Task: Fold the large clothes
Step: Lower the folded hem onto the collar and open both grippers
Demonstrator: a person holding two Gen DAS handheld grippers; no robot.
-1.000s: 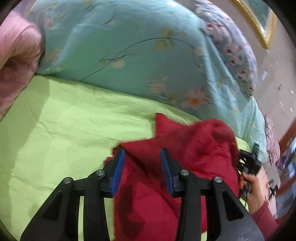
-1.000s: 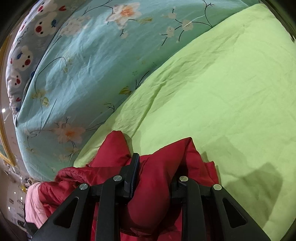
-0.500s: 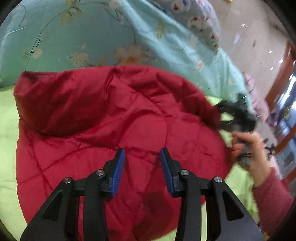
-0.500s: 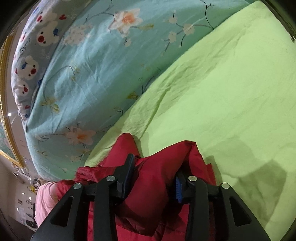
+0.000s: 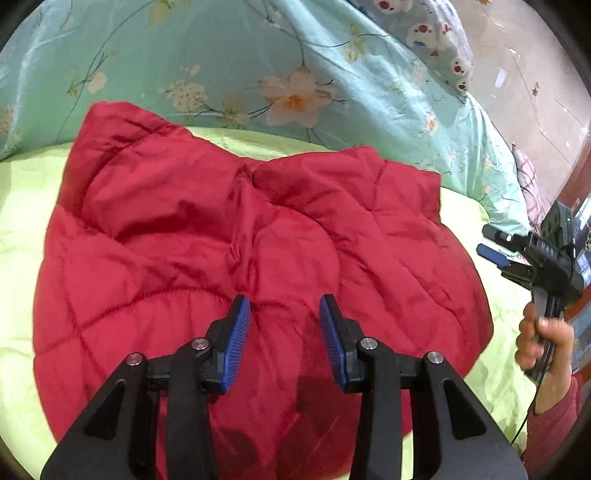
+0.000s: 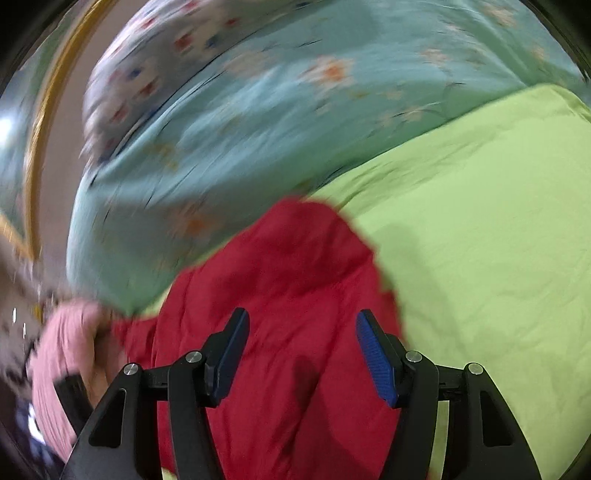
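A red quilted jacket (image 5: 236,236) lies spread on the lime green bed sheet (image 5: 22,206), its far edge near the teal floral duvet. My left gripper (image 5: 284,317) is open and empty, hovering over the jacket's near part. My right gripper (image 6: 301,328) is open and empty above the jacket (image 6: 288,295); the right wrist view is motion-blurred. The right gripper also shows at the right edge of the left wrist view (image 5: 491,243), held in a hand off the jacket's right side.
A teal floral duvet (image 5: 229,62) is piled along the far side of the bed, with a cartoon-print pillow (image 5: 432,33) behind it. Green sheet (image 6: 498,240) extends to the right of the jacket. A gold picture frame (image 6: 44,122) hangs on the wall.
My right gripper let go of the jacket, opened and pulled back. The jacket went from a bunched heap to lying spread on the sheet. My left gripper stayed open.
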